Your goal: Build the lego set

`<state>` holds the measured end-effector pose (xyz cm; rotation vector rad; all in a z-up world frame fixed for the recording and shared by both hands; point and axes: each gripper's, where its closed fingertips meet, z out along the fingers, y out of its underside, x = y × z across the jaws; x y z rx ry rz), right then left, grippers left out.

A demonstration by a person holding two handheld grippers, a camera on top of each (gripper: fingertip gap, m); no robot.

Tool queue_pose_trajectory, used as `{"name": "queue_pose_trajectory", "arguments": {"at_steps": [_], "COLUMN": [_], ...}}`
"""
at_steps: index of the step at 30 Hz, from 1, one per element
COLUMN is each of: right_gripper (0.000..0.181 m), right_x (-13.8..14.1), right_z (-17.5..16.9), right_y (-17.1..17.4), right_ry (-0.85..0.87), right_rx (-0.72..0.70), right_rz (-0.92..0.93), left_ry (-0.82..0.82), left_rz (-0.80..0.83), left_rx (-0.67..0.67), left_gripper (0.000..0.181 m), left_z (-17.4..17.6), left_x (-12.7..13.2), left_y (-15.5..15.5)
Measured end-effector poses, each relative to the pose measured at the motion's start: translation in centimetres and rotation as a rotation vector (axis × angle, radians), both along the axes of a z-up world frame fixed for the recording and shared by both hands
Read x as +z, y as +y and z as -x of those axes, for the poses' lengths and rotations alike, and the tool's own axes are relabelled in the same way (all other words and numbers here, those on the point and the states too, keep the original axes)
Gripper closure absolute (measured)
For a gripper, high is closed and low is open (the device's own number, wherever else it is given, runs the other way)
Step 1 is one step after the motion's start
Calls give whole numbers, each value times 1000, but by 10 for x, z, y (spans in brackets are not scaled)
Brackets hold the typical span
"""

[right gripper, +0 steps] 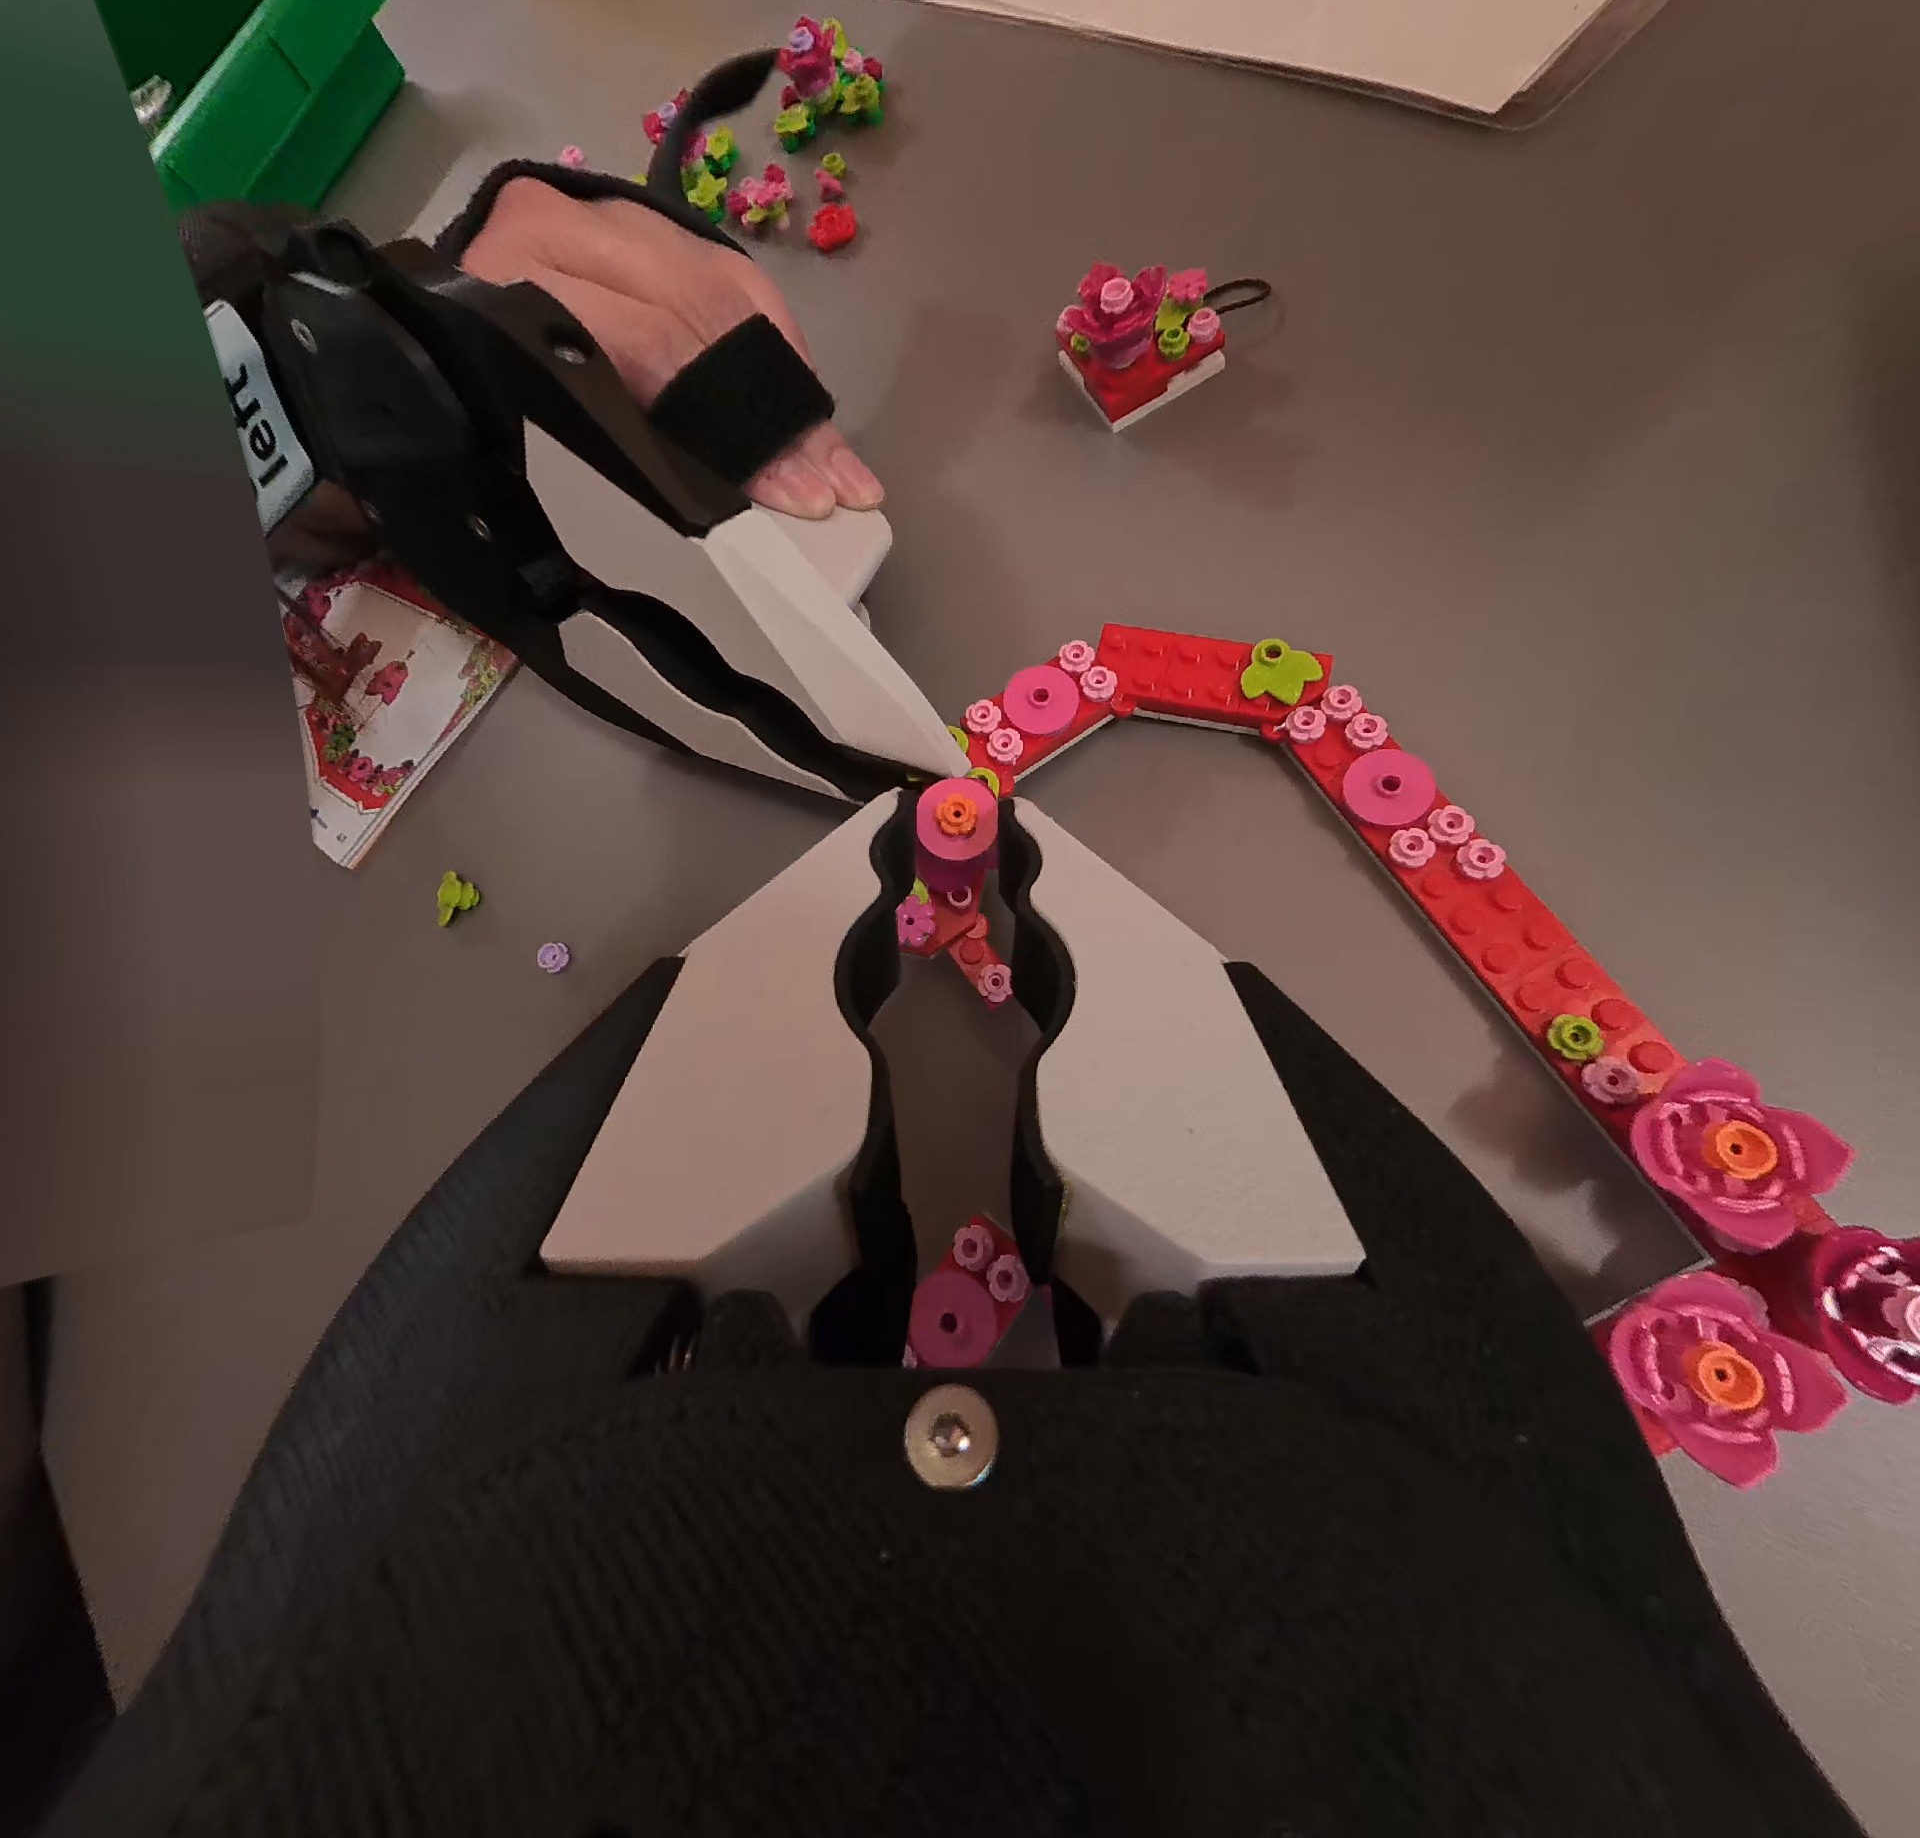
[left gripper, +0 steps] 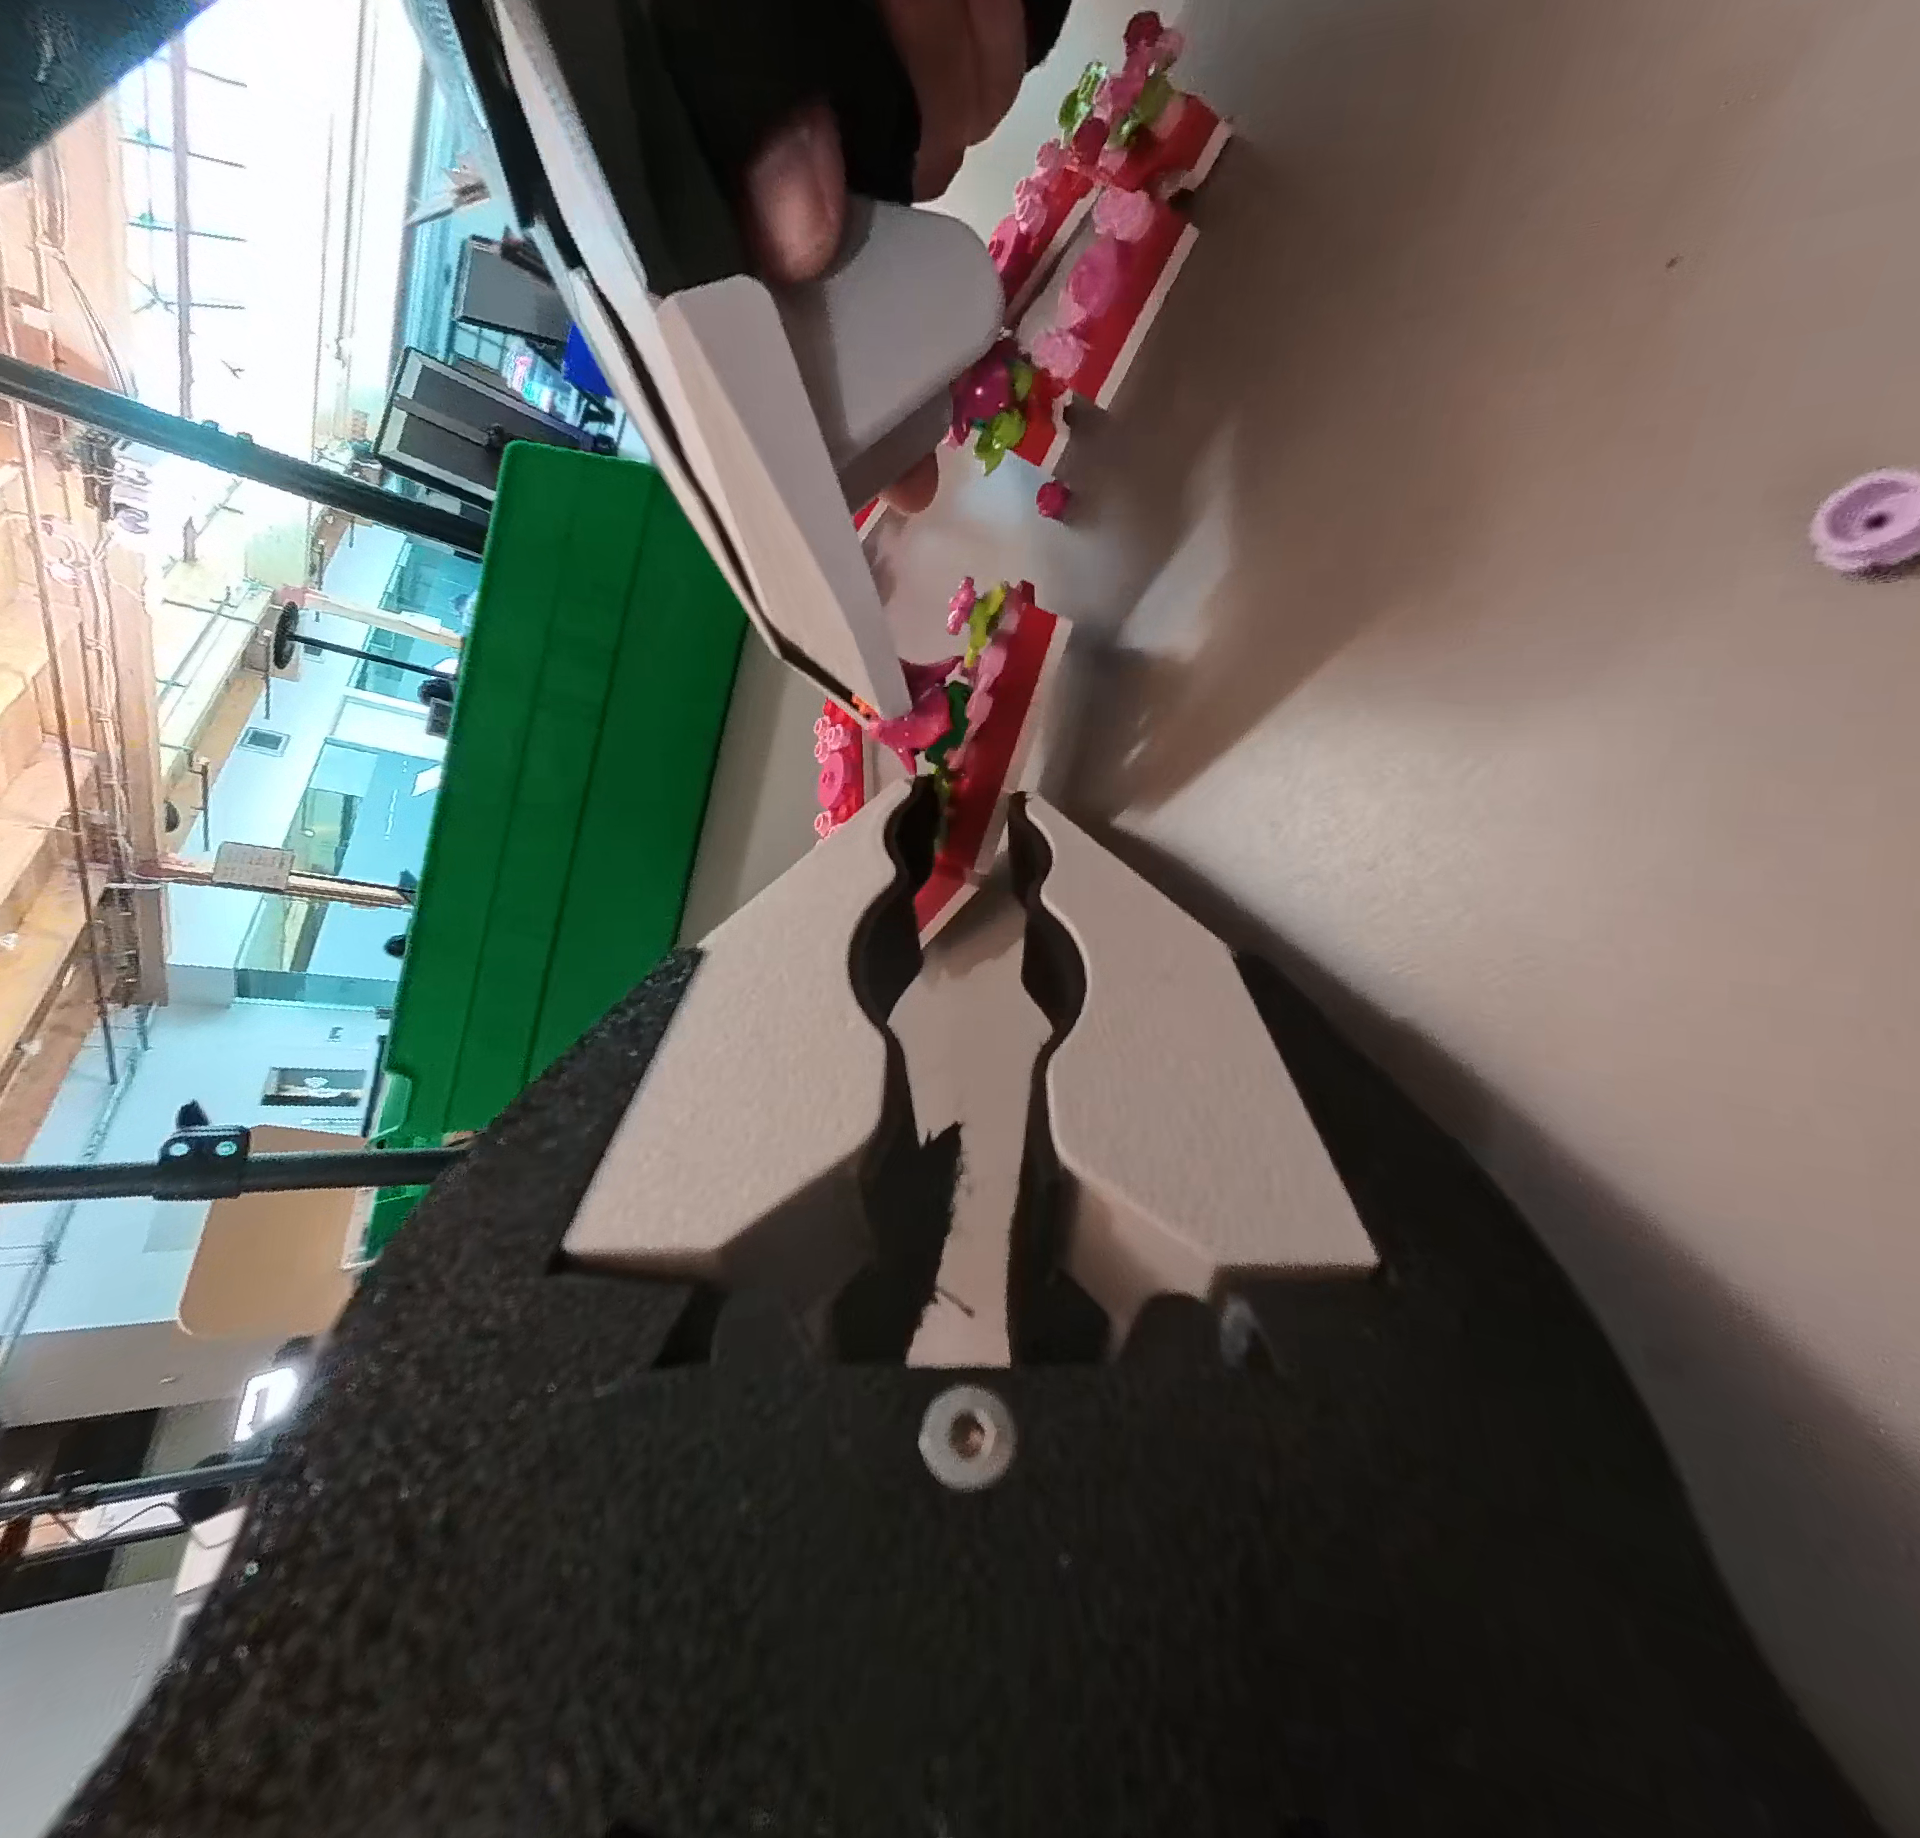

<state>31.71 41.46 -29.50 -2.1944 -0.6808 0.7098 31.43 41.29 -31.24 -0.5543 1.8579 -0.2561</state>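
Mid-table, right gripper [right gripper: 956,812] clamps a pink flower stack [right gripper: 953,820] over the red frame [right gripper: 1475,905]; left gripper [left gripper: 961,801], jaws narrow, seemingly pinches the frame. Next: press down squarely.

Setting: indoor workspace, office or lab type. Evidence: plain grey table [right gripper: 1455,354] serving as work surface; stack of printed paper sheets [right gripper: 1247,12] at its far edge; green plastic bin [right gripper: 260,53] at the table corner; illustrated instruction booklet [right gripper: 384,708] lying flat. Left wrist view, background: dark monitors [left gripper: 457,417] on stands, black tripod or rig poles [left gripper: 208,448], large glazed windows [left gripper: 343,749], a cardboard box [left gripper: 281,1258]. Loose small toy pieces [right gripper: 790,136] scattered on the table.
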Motion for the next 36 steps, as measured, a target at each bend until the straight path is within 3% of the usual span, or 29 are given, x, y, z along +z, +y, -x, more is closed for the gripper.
{"name": "queue_pose_trajectory", "arguments": {"at_steps": [6,18,32,36], "right_gripper": [167,167,167,166], "right_x": [-5,-6,-7,-7], "right_z": [0,0,0,1], "right_y": [-3,-3,-1,-5], "right_ry": [-19,-39,-59,-60], "right_rx": [18,14,-158,-106], "right_rz": [-16,-43,-28,-46], "left_ry": [13,23,37,31], "left_rz": [-104,-86,-71,-77], "left_rx": [-9,6,37,13], "left_gripper": [170,170,170,170], "left_z": [0,1,1,2], "left_x": [-4,-4,-4,-4], "left_y": [-2,-1,0,-4]}}
